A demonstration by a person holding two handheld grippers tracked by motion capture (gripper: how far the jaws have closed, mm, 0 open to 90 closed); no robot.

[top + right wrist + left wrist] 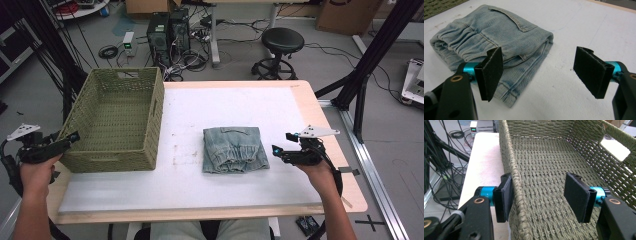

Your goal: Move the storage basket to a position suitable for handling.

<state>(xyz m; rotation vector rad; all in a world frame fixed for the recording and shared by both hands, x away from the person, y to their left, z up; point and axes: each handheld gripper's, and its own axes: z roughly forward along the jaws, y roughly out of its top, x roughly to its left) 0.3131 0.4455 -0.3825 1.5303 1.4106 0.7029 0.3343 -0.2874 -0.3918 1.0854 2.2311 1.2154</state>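
The near wall of the basket [116, 161] is cut off at the bottom of the left gripper view, and its far handle slot is out of frame at the top there. In the right gripper view the folded jeans [496, 42] run behind the gripper's own near jaw, so their lower edge is partly hidden.

There is 1 basket, 1 pair of jeans and 2 grippers. The basket is a rectangular tub of olive-green woven cord with a braided rim and a cut-out handle in each end wall. The jeans are pale, washed denim, folded into a thick square, with a gathered elastic waist and a stitched pocket flap on top.

The left gripper [537, 195] straddles the basket's side wall: 1 foam-faced pad sits just outside, against or nearly against the weave, while the other stands well inside, apart from it, so nothing is clamped. The right gripper [537, 72] is released, jaws wide, low over the white bench [586, 27]; the jeans lie just ahead of it and toward its left jaw, untouched.
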